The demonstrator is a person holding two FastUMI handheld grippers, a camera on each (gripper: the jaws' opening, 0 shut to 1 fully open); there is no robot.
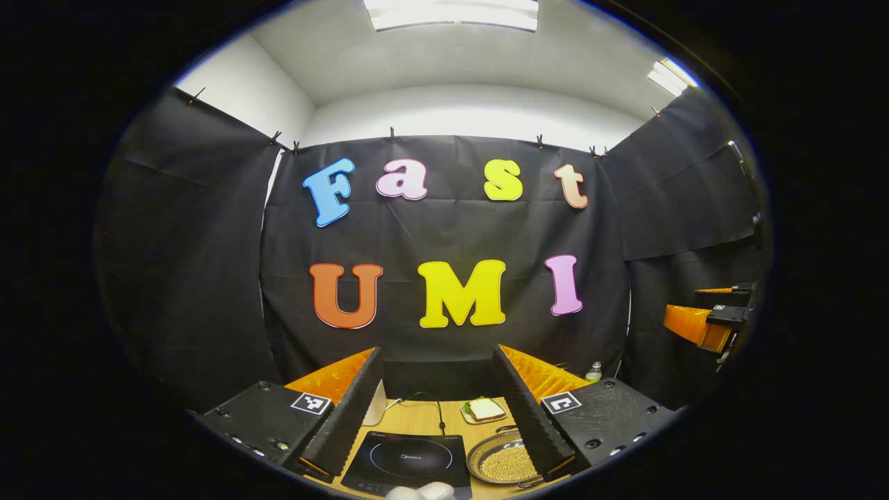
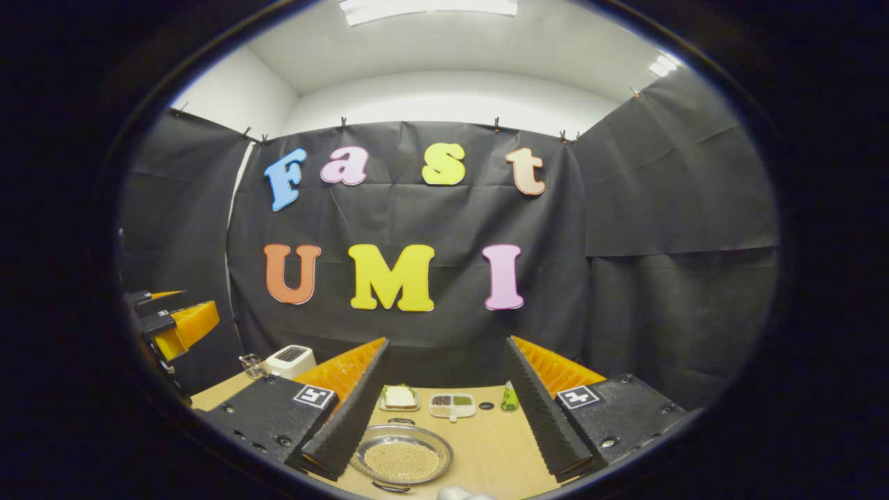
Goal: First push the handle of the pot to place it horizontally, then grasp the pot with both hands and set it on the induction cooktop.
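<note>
A shallow metal pot (image 2: 401,458) filled with small yellow grains sits on the wooden table (image 2: 486,451). One loop handle (image 2: 401,421) points away and another sits at its near rim. The pot lies low between the fingers of my open right gripper (image 2: 446,344), closer to the left one. In the left gripper view the black induction cooktop (image 1: 406,458) lies between the fingers of my open left gripper (image 1: 437,354). There the pot (image 1: 503,462) stands just right of the cooktop, partly behind the right finger. Neither gripper touches anything.
Behind the pot are a sandwich plate (image 2: 401,397), a divided dish (image 2: 452,405), a small green cone (image 2: 510,397) and a dark disc (image 2: 486,405). A white toaster (image 2: 290,360) and a glass (image 2: 251,364) stand far left. A cable (image 1: 439,413) runs behind the cooktop.
</note>
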